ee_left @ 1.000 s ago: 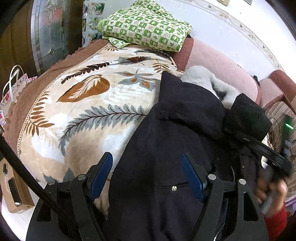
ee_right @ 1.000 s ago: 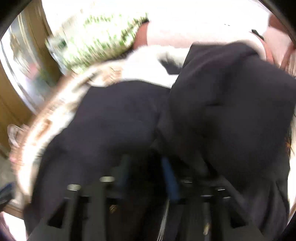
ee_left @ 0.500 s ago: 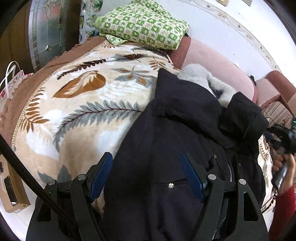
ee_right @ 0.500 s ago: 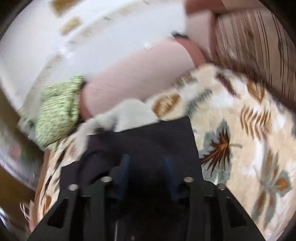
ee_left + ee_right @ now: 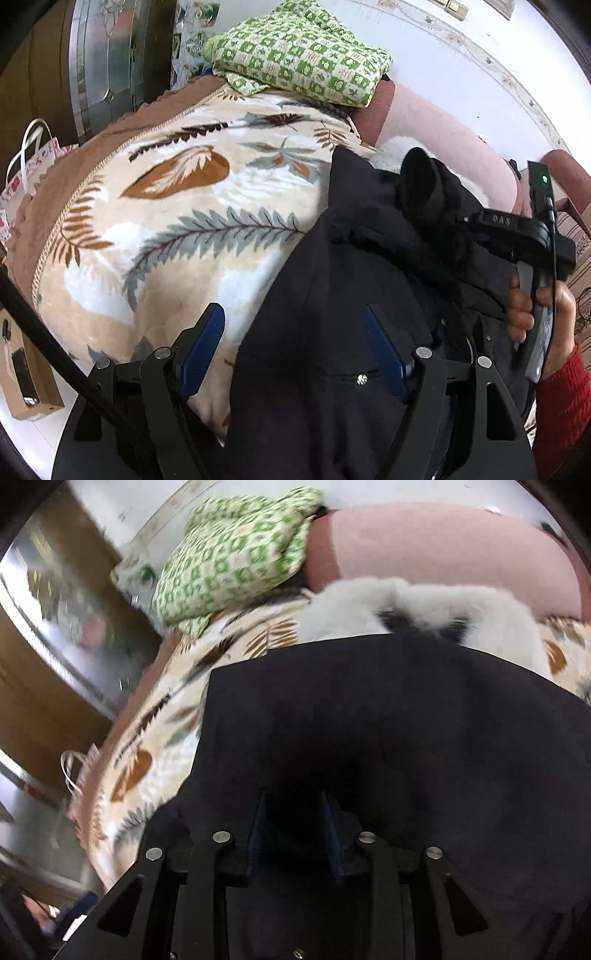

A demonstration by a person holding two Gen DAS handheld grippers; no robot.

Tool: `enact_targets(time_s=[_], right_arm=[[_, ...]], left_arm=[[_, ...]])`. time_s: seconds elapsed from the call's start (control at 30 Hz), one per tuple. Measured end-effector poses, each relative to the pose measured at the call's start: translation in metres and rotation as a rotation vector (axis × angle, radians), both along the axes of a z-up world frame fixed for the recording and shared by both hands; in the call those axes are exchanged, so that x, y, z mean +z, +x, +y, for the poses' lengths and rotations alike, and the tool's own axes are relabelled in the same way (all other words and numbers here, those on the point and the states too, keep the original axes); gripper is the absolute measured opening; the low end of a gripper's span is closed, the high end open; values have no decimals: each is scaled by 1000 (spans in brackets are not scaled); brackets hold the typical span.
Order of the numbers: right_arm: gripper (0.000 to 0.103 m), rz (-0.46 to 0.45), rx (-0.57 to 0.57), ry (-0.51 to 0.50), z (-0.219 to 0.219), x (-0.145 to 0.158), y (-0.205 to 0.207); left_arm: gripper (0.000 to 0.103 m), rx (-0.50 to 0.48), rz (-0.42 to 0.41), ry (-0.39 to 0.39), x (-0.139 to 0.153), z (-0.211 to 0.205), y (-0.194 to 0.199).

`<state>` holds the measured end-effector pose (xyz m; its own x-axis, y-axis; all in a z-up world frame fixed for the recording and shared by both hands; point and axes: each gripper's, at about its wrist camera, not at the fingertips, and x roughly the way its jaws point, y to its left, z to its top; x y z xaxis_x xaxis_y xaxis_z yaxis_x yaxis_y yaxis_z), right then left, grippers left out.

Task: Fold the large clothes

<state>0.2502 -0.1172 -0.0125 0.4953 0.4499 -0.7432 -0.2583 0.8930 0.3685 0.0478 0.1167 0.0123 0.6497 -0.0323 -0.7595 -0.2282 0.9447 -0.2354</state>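
Dark coat (image 5: 332, 280) spread on leaf-print blanket (image 5: 177, 236), white fur collar (image 5: 424, 605) toward pink headboard (image 5: 443, 147). Left gripper (image 5: 295, 339) held wide apart above coat; right gripper (image 5: 293, 827) clamped on coat fabric.

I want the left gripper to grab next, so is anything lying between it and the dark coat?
Nothing visible does. The left gripper hangs open right over the dark coat, its right finger above the cloth and its left above the leaf-print blanket.
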Motion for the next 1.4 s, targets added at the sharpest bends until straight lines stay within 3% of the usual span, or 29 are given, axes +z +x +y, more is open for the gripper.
enact_targets(time_s=[0.27, 0.43, 0.57, 0.73, 0.77, 0.8, 0.87, 0.9, 1.0, 1.17, 1.27, 1.4], right_arm=[[47, -104, -135, 59, -60, 4, -61], [49, -139, -229, 77, -94, -10, -82], [50, -167, -272, 121, -115, -12, -88], [56, -192, -263, 138, -133, 3, -87], [57, -200, -279, 131, -136, 5, -87], [58, -201, -301, 119, -144, 4, -89], [58, -194, -352, 100, -155, 4, -89], [58, -193, -369, 99, -160, 4, -89], [58, -209, -451, 100, -181, 9, -92], [58, -238, -573, 124, -217, 16, -102], [58, -229, -584, 129, -221, 16, -99], [58, -208, -538, 52, -198, 7, -82]], left_arm=[[79, -108, -26, 4, 10, -18, 47], [82, -227, -93, 6, 27, -54, 103], [83, -294, -79, 28, 28, -87, 157], [83, -297, -29, 42, 14, -121, 202], [74, -300, 0, 67, 7, -131, 212], [43, -307, 28, 87, 1, -139, 218], [6, -327, 113, 149, -13, -155, 229], [6, -317, 121, 189, -15, -160, 229], [5, -304, 45, 211, 1, -155, 218], [6, -232, -23, 78, 34, -93, 209], [7, -205, 18, 38, 25, -70, 214], [7, -184, 97, 27, -10, -60, 221]])
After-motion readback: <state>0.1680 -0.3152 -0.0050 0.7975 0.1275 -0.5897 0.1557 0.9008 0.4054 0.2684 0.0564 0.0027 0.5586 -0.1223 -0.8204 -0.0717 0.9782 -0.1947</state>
